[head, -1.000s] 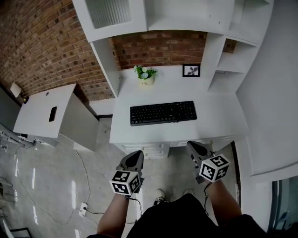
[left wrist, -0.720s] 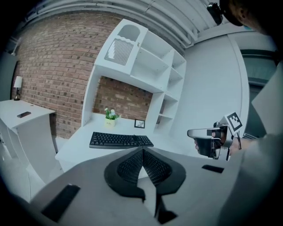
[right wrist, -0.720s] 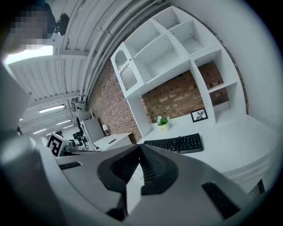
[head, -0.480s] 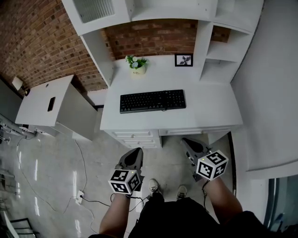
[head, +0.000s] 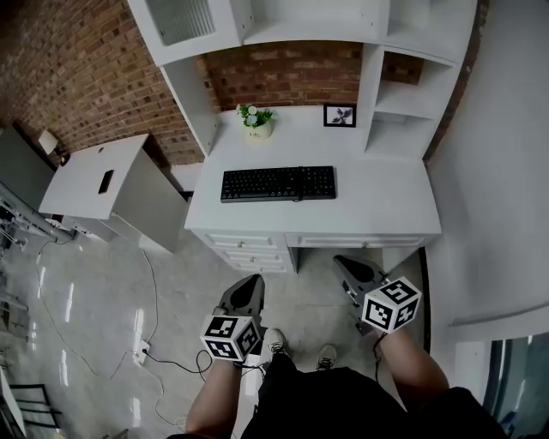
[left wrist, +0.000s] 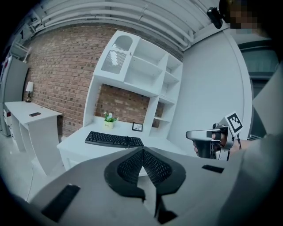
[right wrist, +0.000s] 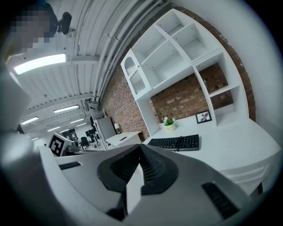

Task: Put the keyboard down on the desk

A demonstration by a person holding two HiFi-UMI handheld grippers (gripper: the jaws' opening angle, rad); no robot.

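While the left gripper (head: 250, 285) hangs over the floor (head: 103, 317) with jaws together and empty, the keyboard (head: 278, 183) lies flat on the desk (head: 382, 206), well ahead of both grippers. The right gripper (head: 345, 264) is likewise closed and empty. Marker cubes (head: 230, 336) hide both hands. Both grippers stand farther from the desk than a second ago.

The top of the shelf unit (head: 283, 26) runs off the head view's upper edge. The dark thing (head: 105, 181) on the side table (head: 81, 201) is too small for me to name, as is the print in the picture frame (head: 340, 116). In its own view, my left claw (left wrist: 142, 151) hides much of the table (left wrist: 75, 143) front.
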